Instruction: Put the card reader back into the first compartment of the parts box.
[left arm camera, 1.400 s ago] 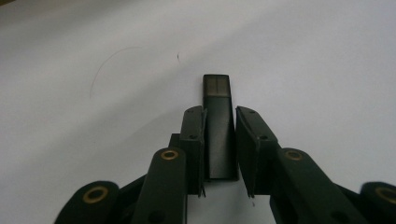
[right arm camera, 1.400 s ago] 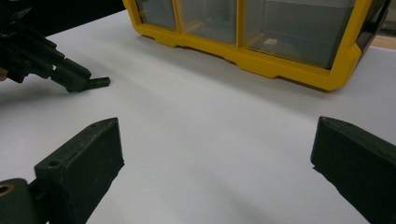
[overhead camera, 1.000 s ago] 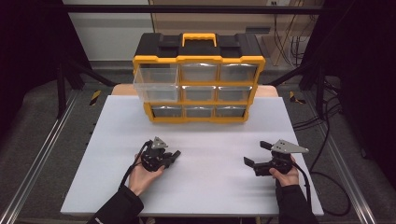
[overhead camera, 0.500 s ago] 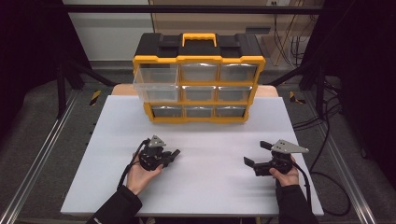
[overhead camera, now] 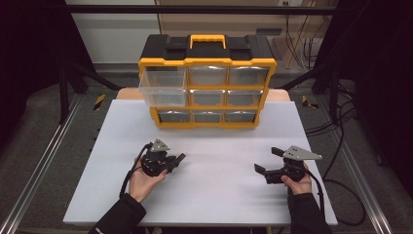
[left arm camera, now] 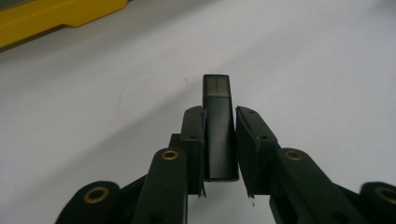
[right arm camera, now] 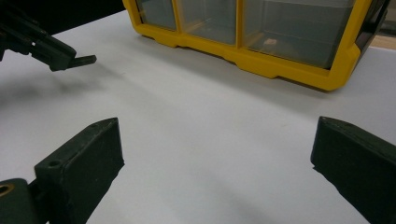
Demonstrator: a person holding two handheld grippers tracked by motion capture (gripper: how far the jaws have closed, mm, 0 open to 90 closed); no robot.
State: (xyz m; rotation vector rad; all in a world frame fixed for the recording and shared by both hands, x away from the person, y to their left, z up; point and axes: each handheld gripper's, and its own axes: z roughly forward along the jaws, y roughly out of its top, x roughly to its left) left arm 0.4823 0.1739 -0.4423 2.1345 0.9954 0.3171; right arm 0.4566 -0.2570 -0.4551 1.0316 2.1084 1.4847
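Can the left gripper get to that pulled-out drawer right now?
Probably yes: bare table lies between the left gripper and the open drawer. But its fingers already clamp a small black block.

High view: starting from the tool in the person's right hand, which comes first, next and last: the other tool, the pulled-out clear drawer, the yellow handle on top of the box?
1. The left tool, across the table on the person's left, gripping a small black block.
2. The pulled-out clear drawer, at the organizer's top left.
3. The yellow handle, farthest, on the organizer's lid.

Measured from the right tool.
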